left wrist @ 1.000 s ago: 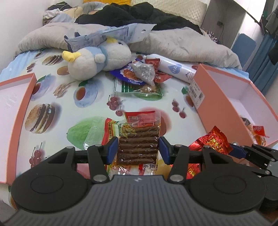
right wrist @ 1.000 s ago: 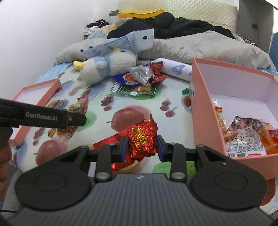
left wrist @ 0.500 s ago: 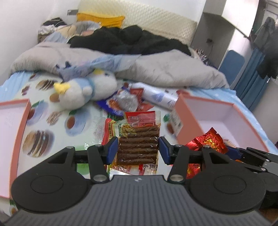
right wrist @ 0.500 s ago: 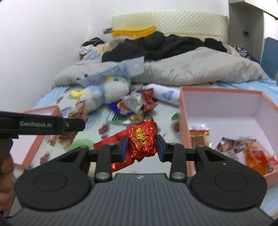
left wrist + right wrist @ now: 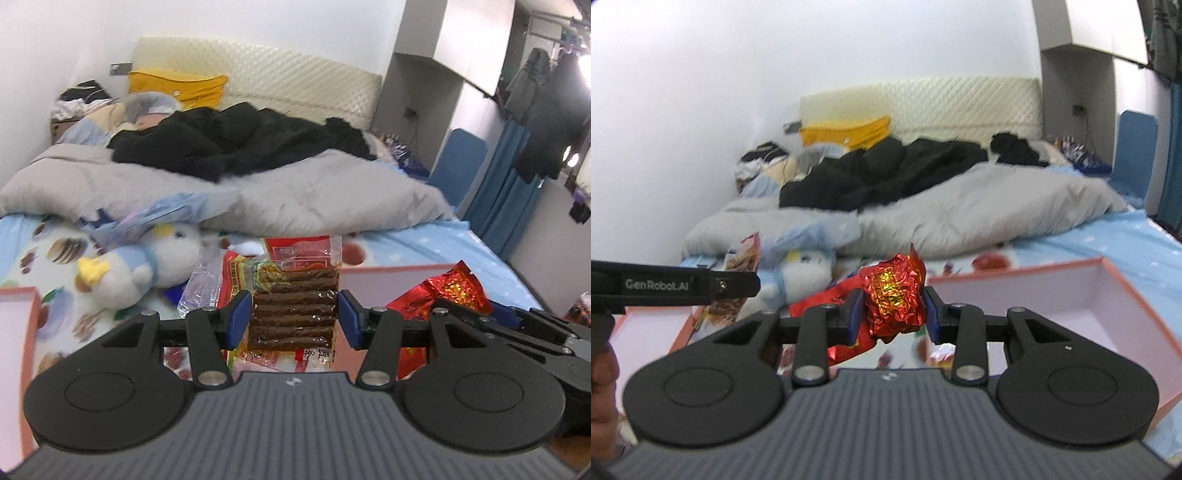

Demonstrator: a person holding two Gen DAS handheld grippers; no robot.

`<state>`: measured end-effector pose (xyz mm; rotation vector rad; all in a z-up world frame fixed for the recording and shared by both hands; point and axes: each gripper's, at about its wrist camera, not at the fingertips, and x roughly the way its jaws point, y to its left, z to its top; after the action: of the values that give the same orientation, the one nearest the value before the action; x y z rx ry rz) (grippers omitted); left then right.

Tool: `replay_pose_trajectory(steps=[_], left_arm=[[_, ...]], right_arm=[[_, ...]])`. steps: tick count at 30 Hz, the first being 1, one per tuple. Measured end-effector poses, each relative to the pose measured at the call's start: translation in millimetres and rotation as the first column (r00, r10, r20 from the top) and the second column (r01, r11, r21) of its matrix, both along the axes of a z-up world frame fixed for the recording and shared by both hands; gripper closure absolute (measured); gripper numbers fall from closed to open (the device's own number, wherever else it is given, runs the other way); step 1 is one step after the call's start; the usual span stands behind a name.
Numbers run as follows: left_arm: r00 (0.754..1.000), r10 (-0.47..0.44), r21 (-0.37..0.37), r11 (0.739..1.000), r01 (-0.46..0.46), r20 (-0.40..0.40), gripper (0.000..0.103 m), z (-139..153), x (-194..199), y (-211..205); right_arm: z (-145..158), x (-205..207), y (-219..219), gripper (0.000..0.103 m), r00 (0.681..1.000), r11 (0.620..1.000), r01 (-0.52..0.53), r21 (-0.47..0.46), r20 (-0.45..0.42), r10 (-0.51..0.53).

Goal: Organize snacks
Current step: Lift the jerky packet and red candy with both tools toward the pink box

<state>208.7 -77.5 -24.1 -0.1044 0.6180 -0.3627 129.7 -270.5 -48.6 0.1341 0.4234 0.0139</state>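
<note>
Left gripper [image 5: 294, 317] is clamped on a clear pack of brown sticks [image 5: 295, 306], held above the bed [image 5: 406, 243]. Right gripper [image 5: 892, 314] is closed on a red foil snack [image 5: 892, 295], held beside the pink box [image 5: 1052, 291].

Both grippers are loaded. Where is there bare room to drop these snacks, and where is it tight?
The pink box has bare floor along its far and right walls. The sheet between the box and the grey duvet is bare too. It is crowded around the plush bird, and the near-left corner of the box already holds packets.
</note>
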Motion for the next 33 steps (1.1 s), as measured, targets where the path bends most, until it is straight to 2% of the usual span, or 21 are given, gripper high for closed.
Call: replay_pose_trajectory(steps=[9, 15, 18, 24, 30, 33], left_arm=[[0.996, -0.082, -0.011, 0.997, 0.082, 0.042, 0.046, 25, 10, -59], [0.990, -0.137, -0.016, 0.990, 0.138, 0.027, 0.046, 24, 18, -101], [0.986, -0.166, -0.027, 0.986, 0.166, -0.013, 0.046, 16, 26, -122], [0.967, -0.235, 0.007, 0.972, 0.236, -0.102, 0.046, -9, 36, -169], [0.960, -0.220, 0.021, 0.974, 0.228, -0.175, 0.046, -32, 53, -199], [0.948, -0.221, 0.020, 0.973, 0.231, -0.227, 0.046, -42, 66, -211]], right_arm=[[27, 1, -40, 0.066, 0.994, 0.998, 0.049, -0.026, 0.098, -0.046], [31, 0, -73, 0.066, 0.988, 0.993, 0.111, -0.051, 0.110, -0.105], [27, 1, -92, 0.066, 0.987, 0.989, 0.141, -0.039, 0.084, -0.138], [8, 1, -125, 0.066, 0.986, 0.986, 0.168, -0.021, 0.011, -0.168], [-23, 5, -156, 0.066, 0.980, 0.982, 0.189, 0.032, -0.072, -0.186], [-42, 9, -170, 0.066, 0.972, 0.978, 0.204, 0.038, -0.123, -0.199]])
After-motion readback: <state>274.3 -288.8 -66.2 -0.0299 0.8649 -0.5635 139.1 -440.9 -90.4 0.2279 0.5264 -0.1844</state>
